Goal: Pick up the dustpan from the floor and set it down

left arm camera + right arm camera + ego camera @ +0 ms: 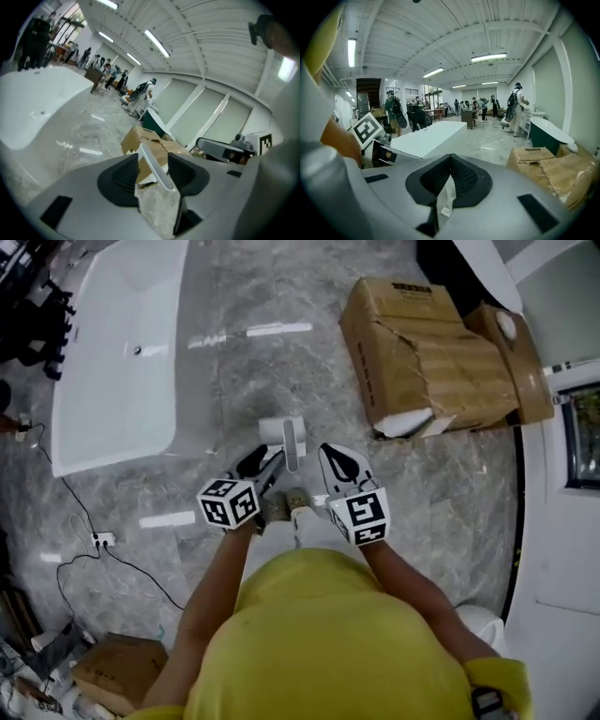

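Note:
A white dustpan (279, 430) stands on the grey marble floor just ahead of the person's feet, its long pale handle (292, 454) rising toward me. In the left gripper view the handle (158, 171) runs slantwise between the two dark pads, with a gap showing on either side of it. My left gripper (267, 468) (153, 160) is open around that handle. My right gripper (339, 465) (450, 161) hovers just right of the handle, shut, its tips together and nothing in them.
A long white bathtub (122, 343) (37, 108) lies to the left. A torn cardboard box (431, 352) (140, 138) sits ahead on the right. A power strip with cable (103, 540) and a small box (117, 671) lie at lower left. People stand far off.

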Motion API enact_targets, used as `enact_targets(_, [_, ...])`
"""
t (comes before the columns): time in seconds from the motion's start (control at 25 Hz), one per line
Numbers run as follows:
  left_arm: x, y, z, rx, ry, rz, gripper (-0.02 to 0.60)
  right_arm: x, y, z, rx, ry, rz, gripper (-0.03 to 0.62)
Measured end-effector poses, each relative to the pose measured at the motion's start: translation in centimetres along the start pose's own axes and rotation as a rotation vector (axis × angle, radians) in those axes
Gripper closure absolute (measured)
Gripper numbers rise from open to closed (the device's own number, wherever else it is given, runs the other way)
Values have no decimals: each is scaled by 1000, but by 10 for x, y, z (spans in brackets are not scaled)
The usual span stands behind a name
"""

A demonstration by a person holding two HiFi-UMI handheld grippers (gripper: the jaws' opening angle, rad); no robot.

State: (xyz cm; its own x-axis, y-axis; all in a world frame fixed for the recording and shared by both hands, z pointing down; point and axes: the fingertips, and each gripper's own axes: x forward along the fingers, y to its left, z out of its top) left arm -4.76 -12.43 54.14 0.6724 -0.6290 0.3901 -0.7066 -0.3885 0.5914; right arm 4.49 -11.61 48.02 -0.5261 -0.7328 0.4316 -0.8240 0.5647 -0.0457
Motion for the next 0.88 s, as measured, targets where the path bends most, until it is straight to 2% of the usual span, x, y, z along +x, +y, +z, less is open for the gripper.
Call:
enact_targets(0.12, [-26, -10, 32, 164, -102, 99, 506, -3, 3, 15, 0, -45, -3, 583])
enact_targets(0.2, [-42, -20, 58, 257, -188, 162, 576, -8, 0, 30, 5, -89, -16, 583])
enact_targets(0.36, [-74, -53, 111, 420, -350, 223, 578, -24, -3, 74, 6, -197, -55, 583])
enact_targets(0.56, [-110, -108, 169, 577, -506, 278, 578, -57, -7, 143, -67, -347, -101, 583])
enact_targets(0.72, [-136, -141, 201, 641, -594, 317, 578, -80, -10, 182, -87, -432, -126, 583])
enact_targets(0.88, [-149, -158, 214, 639, -607, 325, 578, -95, -11, 204, -114, -478, -140, 585])
